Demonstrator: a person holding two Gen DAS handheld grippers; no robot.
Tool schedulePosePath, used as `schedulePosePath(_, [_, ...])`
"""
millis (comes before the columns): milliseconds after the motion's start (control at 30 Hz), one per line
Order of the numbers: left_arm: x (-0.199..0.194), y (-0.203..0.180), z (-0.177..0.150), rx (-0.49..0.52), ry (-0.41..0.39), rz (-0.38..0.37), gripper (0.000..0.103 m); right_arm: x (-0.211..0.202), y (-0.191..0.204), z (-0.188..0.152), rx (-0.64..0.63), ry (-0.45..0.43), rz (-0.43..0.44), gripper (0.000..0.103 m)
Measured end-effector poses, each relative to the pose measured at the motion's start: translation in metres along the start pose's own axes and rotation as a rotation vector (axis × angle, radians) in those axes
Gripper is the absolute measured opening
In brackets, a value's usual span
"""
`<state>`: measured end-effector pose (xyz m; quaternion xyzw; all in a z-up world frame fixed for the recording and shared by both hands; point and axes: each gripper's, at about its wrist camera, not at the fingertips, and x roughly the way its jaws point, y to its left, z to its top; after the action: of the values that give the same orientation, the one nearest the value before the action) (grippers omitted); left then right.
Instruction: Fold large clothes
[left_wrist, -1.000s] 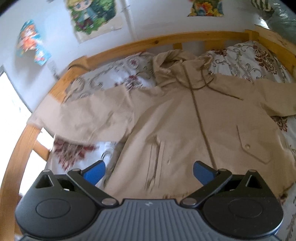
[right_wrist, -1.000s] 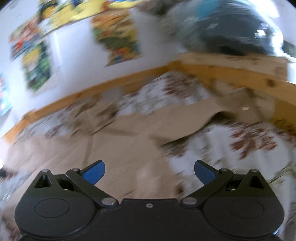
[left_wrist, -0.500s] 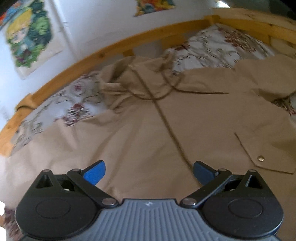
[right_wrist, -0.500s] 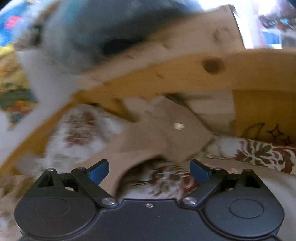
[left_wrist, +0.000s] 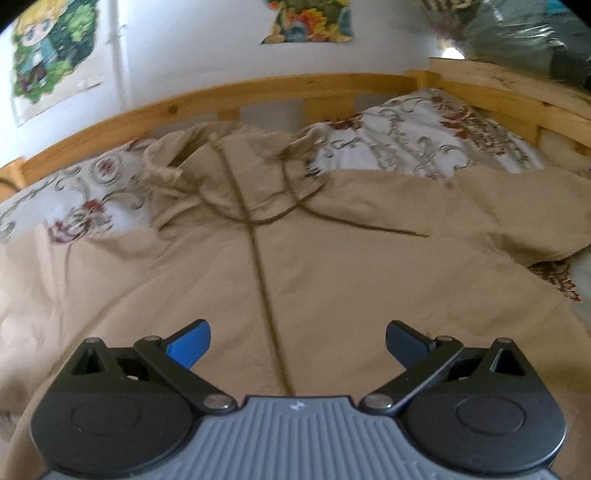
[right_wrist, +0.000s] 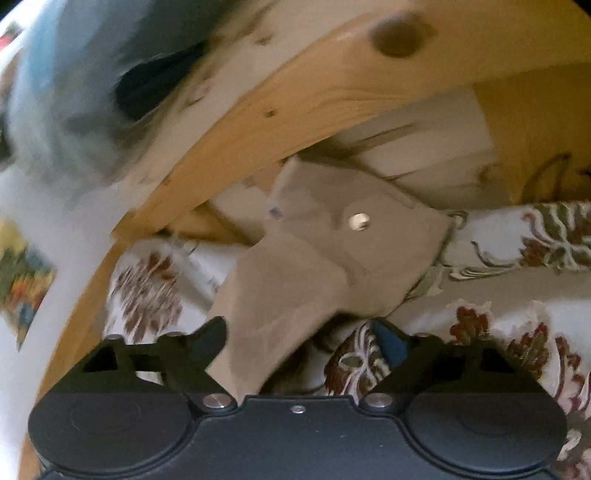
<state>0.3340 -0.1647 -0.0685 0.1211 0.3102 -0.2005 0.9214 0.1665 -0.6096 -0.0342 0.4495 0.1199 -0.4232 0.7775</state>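
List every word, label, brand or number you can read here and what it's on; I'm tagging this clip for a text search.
No readable text in either view.
Posters on the wall: cartoon artwork, no legible words.
Left gripper housing: a small pale mark, too small to read.
Snap button on the beige jacket cuff: too blurred to read any stamping.

One beige hooded zip-front jacket (left_wrist: 332, 258) lies ahead of the tongs. One floral-print bedsheet (left_wrist: 406, 147). One wooden bed frame (left_wrist: 258, 92). Two colourful cartoon wall posters (left_wrist: 48, 55), beyond the frame.
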Motion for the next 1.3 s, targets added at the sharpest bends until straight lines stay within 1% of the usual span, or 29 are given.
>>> schedulePosePath(33, [-0.001,0.002,-0.002,-0.005,0.007,0.002,0.102,0.0,-0.002,0.002,0.029,-0.008,-0.018,0.056])
schedulePosePath(67, [-0.004,0.005,-0.003,-0.01,0.013,0.005,0.102,0.002,-0.001,0.002,0.054,-0.012,-0.04,0.042])
schedulePosePath(100, [-0.005,0.009,-0.004,-0.013,0.019,0.01,0.102,0.003,-0.001,0.002,0.078,-0.018,-0.058,0.025])
schedulePosePath(167, [-0.01,0.016,-0.004,-0.022,0.019,0.027,0.102,-0.001,0.001,0.003,0.091,-0.053,-0.06,0.008])
schedulePosePath(200, [-0.013,0.021,-0.003,-0.03,0.014,0.037,0.102,-0.007,0.007,0.001,0.061,-0.085,-0.048,0.003])
schedulePosePath(267, [-0.018,0.031,-0.002,-0.047,0.003,0.048,0.102,-0.019,0.025,-0.006,-0.037,-0.15,-0.001,0.002])
schedulePosePath(400, [-0.027,0.052,0.004,-0.096,-0.023,0.076,0.102,-0.051,0.082,-0.03,-0.338,-0.299,0.117,0.001])
schedulePosePath(533, [-0.034,0.07,0.008,-0.134,-0.042,0.111,0.102,-0.073,0.144,-0.07,-0.658,-0.388,0.276,0.001])
schedulePosePath(600, [-0.038,0.08,0.009,-0.164,-0.05,0.142,0.102,-0.079,0.174,-0.101,-0.851,-0.427,0.352,0.001])
schedulePosePath(667, [-0.041,0.09,0.008,-0.198,-0.052,0.166,0.102,-0.086,0.202,-0.147,-1.111,-0.462,0.443,0.001])
schedulePosePath(700, [-0.043,0.095,0.006,-0.217,-0.054,0.176,0.102,-0.088,0.211,-0.178,-1.274,-0.485,0.483,0.001])
schedulePosePath(733, [-0.044,0.101,0.005,-0.232,-0.054,0.188,0.102,-0.089,0.216,-0.206,-1.424,-0.495,0.516,0.001])
schedulePosePath(767, [-0.046,0.106,0.004,-0.245,-0.054,0.2,0.102,-0.089,0.217,-0.242,-1.624,-0.497,0.551,0.001])
schedulePosePath(800, [-0.047,0.111,0.002,-0.257,-0.054,0.212,0.102,-0.091,0.213,-0.271,-1.775,-0.502,0.571,0.001])
schedulePosePath(867, [-0.047,0.117,-0.001,-0.271,-0.049,0.228,0.102,-0.088,0.192,-0.327,-2.084,-0.464,0.598,0.001])
schedulePosePath(900, [-0.047,0.12,-0.001,-0.276,-0.045,0.232,0.102,-0.087,0.179,-0.346,-2.185,-0.417,0.611,0.001])
schedulePosePath(933, [-0.047,0.122,-0.002,-0.279,-0.044,0.234,0.102,-0.085,0.171,-0.358,-2.238,-0.371,0.621,0.001])
schedulePosePath(1000, [-0.047,0.124,-0.005,-0.279,-0.047,0.227,0.102,-0.089,0.155,-0.372,-2.27,-0.29,0.627,0.011])
schedulePosePath(1033, [-0.047,0.124,-0.005,-0.28,-0.051,0.216,0.102,-0.091,0.154,-0.374,-2.254,-0.256,0.631,0.015])
schedulePosePath(1067, [-0.047,0.124,-0.005,-0.283,-0.057,0.203,0.102,-0.097,0.153,-0.374,-2.221,-0.217,0.65,0.021])
schedulePosePath(1100, [-0.046,0.123,-0.006,-0.288,-0.063,0.186,0.102,-0.102,0.151,-0.369,-2.178,-0.18,0.672,0.029])
schedulePosePath(1133, [-0.046,0.123,-0.006,-0.294,-0.071,0.164,0.102,-0.109,0.15,-0.365,-2.134,-0.151,0.683,0.034])
schedulePosePath(1167, [-0.046,0.121,-0.008,-0.299,-0.078,0.142,0.102,-0.116,0.151,-0.357,-2.067,-0.111,0.697,0.044])
schedulePosePath(1200, [-0.045,0.12,-0.007,-0.306,-0.082,0.118,0.102,-0.12,0.152,-0.348,-1.998,-0.073,0.711,0.056])
schedulePosePath(1233, [-0.043,0.118,-0.006,-0.313,-0.087,0.096,0.102,-0.123,0.154,-0.335,-1.913,-0.029,0.72,0.061])
schedulePosePath(1267, [-0.042,0.117,-0.006,-0.322,-0.093,0.075,0.102,-0.124,0.156,-0.328,-1.843,0.011,0.732,0.065])
schedulePosePath(1300, [-0.04,0.117,-0.005,-0.336,-0.098,0.052,0.102,-0.122,0.16,-0.32,-1.775,0.055,0.739,0.065])
